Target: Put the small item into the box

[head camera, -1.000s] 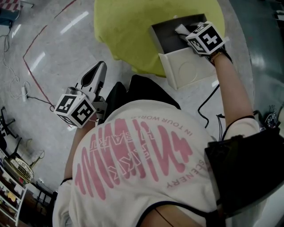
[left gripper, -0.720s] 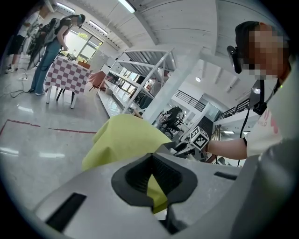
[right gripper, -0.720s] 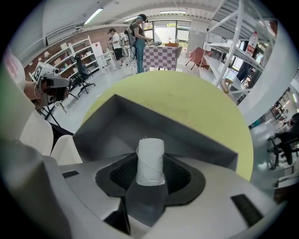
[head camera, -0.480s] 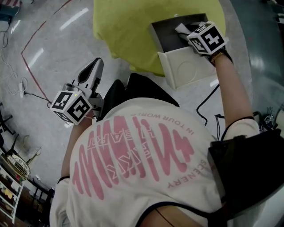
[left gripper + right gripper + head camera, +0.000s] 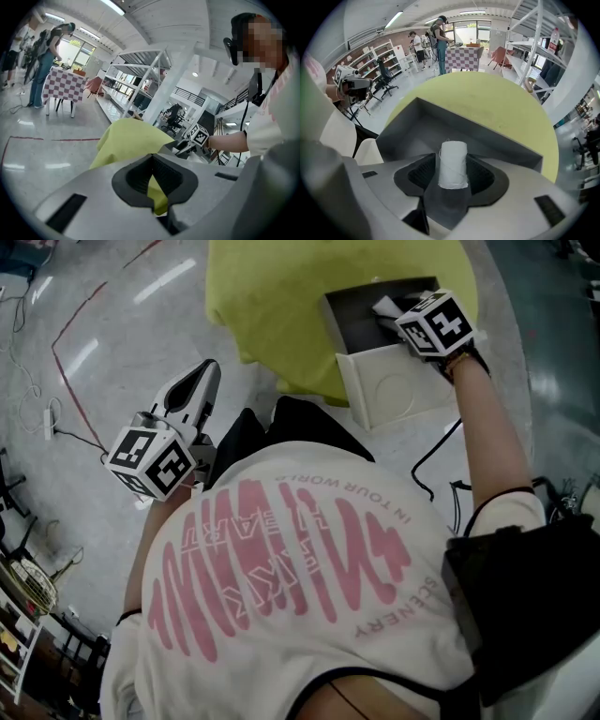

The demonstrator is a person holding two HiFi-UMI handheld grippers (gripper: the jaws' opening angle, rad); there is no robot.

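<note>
A dark grey open box (image 5: 361,320) lies on the round yellow table (image 5: 281,306), with its white lid (image 5: 394,390) hanging over the near edge. My right gripper (image 5: 392,315) reaches into the box. A small white spool of thread (image 5: 453,164) stands upright on the box floor (image 5: 417,136) between the jaws of that right gripper (image 5: 453,177). The jaws are opening and a thin gap shows beside the spool. My left gripper (image 5: 202,381) hangs over the floor left of the table, shut and empty, and points at the yellow cloth (image 5: 131,138).
A black cable (image 5: 436,460) runs on the grey floor below the lid. Red tape (image 5: 70,381) and a white cord (image 5: 47,423) mark the floor at the left. Shelving (image 5: 136,79), a checkered table (image 5: 65,84) and people stand far off.
My left gripper has drifted a little to the left and up. My right gripper has stayed at the box.
</note>
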